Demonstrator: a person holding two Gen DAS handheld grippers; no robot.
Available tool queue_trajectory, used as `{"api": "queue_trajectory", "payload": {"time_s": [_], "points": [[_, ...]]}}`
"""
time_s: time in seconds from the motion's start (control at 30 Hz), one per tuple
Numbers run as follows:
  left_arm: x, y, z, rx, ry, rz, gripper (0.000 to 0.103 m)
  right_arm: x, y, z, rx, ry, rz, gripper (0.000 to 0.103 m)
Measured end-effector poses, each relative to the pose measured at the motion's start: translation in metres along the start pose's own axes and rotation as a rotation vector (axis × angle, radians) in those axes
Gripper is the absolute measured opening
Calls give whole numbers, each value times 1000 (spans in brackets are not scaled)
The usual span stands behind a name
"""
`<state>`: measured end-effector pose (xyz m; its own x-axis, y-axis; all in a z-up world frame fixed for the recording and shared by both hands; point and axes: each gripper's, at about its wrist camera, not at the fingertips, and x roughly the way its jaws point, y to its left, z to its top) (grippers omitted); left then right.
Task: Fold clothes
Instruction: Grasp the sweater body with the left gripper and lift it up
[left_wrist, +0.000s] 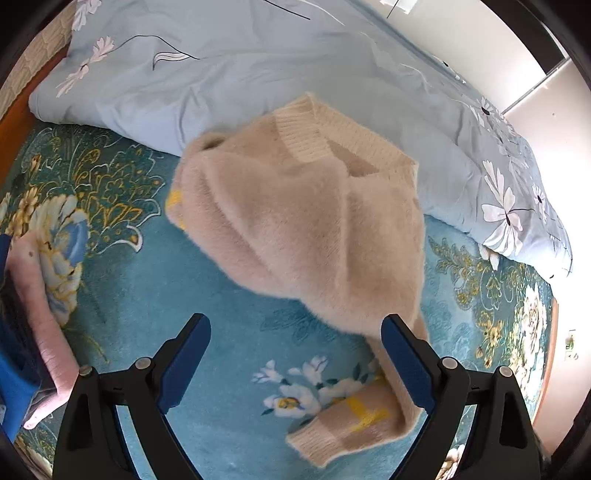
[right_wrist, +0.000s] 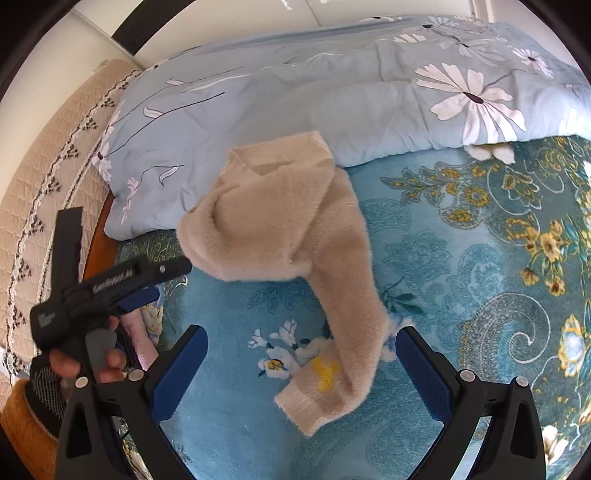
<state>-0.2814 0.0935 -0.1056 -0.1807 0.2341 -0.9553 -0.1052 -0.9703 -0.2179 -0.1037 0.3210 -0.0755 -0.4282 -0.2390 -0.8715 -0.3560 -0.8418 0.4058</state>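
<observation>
1. Sweater (left_wrist: 295, 229): beige, fuzzy, lying in a loose heap on the teal floral blanket (left_wrist: 229, 325), its upper part against the edge of the pale blue duvet (left_wrist: 221, 74). Ribbed collar (left_wrist: 306, 136) points toward the duvet. Body is bunched and partly doubled over.
2. Sleeve (left_wrist: 369, 417): runs from the heap toward the cameras, so the garment's long axis goes from the duvet edge to the near side of the bed. Ribbed cuff (left_wrist: 314, 446) lies flat on the blanket; a yellow mark shows just above it.
3. Left gripper (left_wrist: 295, 358): jaws spread wide, nothing between them. In the left wrist view the sleeve passes just beside the right-hand finger (left_wrist: 406, 365); whether they touch cannot be told.
4. Right gripper (right_wrist: 301, 365): jaws also wide apart and empty, with the sleeve (right_wrist: 351, 295) and cuff lying in the gap below them, apart from both fingers.
5. Right wrist view also shows the left gripper body (right_wrist: 110, 291) at the left, held by a hand (right_wrist: 88, 362) with an orange sleeve end.
6. Other: pink folded garment (left_wrist: 40, 314) near the blanket's left edge, beside a dark blue item (left_wrist: 14, 369); a cream quilted cover (right_wrist: 44, 166) beyond the bed's left edge. The heap and duvet are the only bulk ahead of the grippers.
</observation>
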Motion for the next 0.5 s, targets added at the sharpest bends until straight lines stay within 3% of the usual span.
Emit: {"api": "queue_trajectory", "payload": {"time_s": [0.13, 0.23, 0.3, 0.37, 0.4, 0.5], "points": [[25, -13, 32, -59, 24, -1, 90, -12, -21, -8, 42, 22, -35, 103], [42, -20, 48, -86, 65, 32, 69, -22, -39, -17, 86, 31, -39, 103], [50, -19, 52, -118, 101, 49, 37, -27, -49, -22, 123, 42, -43, 103], [50, -15, 54, -163, 111, 38, 15, -33, -57, -27, 149, 42, -52, 103], [45, -14, 53, -172, 93, 37, 10, -35, -61, -29, 160, 43, -54, 103], [23, -21, 39, -122, 27, 36, 8, -42, -69, -32, 191, 43, -59, 103]]}}
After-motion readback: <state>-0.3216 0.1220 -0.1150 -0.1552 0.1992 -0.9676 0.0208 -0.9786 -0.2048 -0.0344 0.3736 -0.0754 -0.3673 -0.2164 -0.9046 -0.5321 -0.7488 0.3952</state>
